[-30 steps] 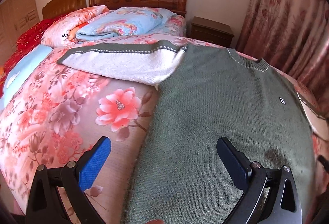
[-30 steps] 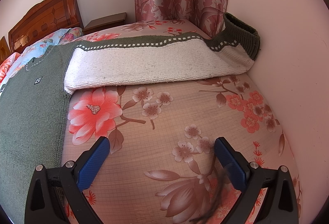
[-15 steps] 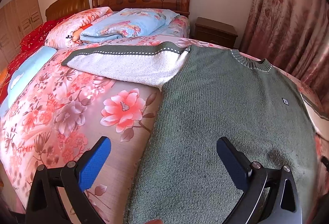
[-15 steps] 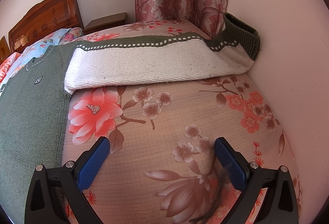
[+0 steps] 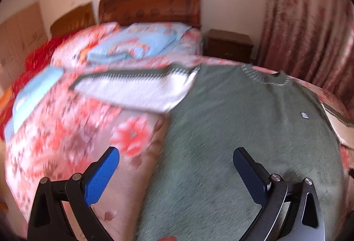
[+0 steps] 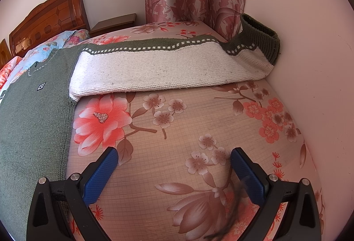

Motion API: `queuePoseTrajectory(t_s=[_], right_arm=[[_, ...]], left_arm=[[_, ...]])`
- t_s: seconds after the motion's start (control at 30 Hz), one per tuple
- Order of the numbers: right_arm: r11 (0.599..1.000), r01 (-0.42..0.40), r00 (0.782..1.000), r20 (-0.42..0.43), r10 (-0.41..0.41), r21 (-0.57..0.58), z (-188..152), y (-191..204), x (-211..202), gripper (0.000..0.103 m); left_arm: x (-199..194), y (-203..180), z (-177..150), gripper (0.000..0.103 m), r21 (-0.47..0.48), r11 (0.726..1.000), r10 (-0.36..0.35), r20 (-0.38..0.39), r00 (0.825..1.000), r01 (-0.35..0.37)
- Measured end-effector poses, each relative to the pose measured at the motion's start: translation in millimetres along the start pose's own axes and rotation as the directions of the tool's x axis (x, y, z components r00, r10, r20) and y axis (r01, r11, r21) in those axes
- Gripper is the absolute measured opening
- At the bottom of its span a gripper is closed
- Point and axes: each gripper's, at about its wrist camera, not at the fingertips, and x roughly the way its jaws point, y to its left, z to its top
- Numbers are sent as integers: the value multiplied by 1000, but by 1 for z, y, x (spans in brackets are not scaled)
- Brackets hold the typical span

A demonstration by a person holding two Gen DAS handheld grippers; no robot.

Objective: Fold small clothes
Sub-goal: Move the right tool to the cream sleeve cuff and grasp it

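Note:
A green knit sweater (image 5: 243,130) lies flat, front up, on the floral bedsheet (image 5: 66,141), sleeves spread out. Its left sleeve (image 5: 132,92) is white with a green dotted band. My left gripper (image 5: 176,161) is open and empty above the sweater's lower left edge. In the right wrist view the sweater body (image 6: 33,119) is at the left and its other white sleeve (image 6: 166,70) stretches right, with the green cuff (image 6: 261,41) bent up against the wall. My right gripper (image 6: 173,160) is open and empty over bare sheet, below that sleeve.
Folded quilts and pillows (image 5: 137,43) lie by the wooden headboard (image 5: 150,4). A brown nightstand (image 5: 230,46) and pink floral curtain (image 5: 305,30) stand beyond the bed. A pink wall (image 6: 320,63) runs close along the bed's right side.
The left gripper has moved; its view shifts and is blurred, with the sweater lower and further off. The right gripper has stayed still.

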Motion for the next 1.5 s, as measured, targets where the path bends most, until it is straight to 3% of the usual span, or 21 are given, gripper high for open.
queuePoseTrajectory(t_s=[0.1,0.2,0.33,0.4,0.47,0.5,0.53,0.63,0.73,0.9,1.0,1.03,1.1,1.17,1.27,1.37,1.43,1.5], right_arm=[[1000,0,1000,0,0,0,0,0,0,103],[1000,-5,1000,-17,5,-6,1,0,1,103],[1000,-22,998,-54,21,-20,3,-1,1,103],[999,-30,998,-57,29,-13,4,-4,0,100],[999,-23,999,-43,24,30,5,-12,-4,82],[996,-27,999,-28,29,83,7,-21,-5,79],[987,-38,999,-14,40,157,10,-34,-6,77],[958,2,1000,5,-3,285,20,-58,-3,77],[899,-2,1000,16,-5,438,34,-80,9,76],[852,23,999,23,-41,523,60,-81,27,69],[857,53,996,30,-79,512,74,-74,40,63],[859,58,996,32,-87,508,77,-73,42,54],[857,73,995,26,-101,511,82,-74,46,24],[847,18,996,66,-63,531,81,-79,47,7],[867,-16,985,159,-73,498,75,-76,30,7],[922,12,965,239,-113,388,77,-50,8,6],[957,7,949,301,-98,288,85,-21,-12,2],[996,12,918,395,-44,83,95,33,-41,2]], left_arm=[[0,-44,11,103,130,991,-31,30,999,27],[15,-91,13,103,246,961,-129,-17,992,129],[44,-132,10,103,271,933,-217,-99,971,237],[55,-140,9,103,242,928,-254,-140,957,282],[62,-142,5,103,227,926,-269,-160,950,301],[65,-141,2,103,230,928,-261,-164,951,294],[71,-140,-3,103,242,928,-247,-173,953,284],[73,-125,-3,103,206,912,-327,-161,931,356],[74,-127,-4,103,241,906,-315,-162,935,347],[78,-128,-4,103,237,905,-315,-182,931,353],[83,-129,-2,103,240,902,-318,-191,929,358],[83,-129,-2,103,242,902,-318,-190,929,358],[81,-127,-3,103,244,900,-322,-190,928,362],[80,-126,-4,103,246,897,-326,-190,926,367],[79,-120,-4,103,217,894,-358,-180,916,392],[79,-103,-1,103,136,881,-432,-162,887,453],[79,-97,0,103,108,872,-459,-155,875,477],[79,-95,0,103,95,869,-469,-148,871,485]])
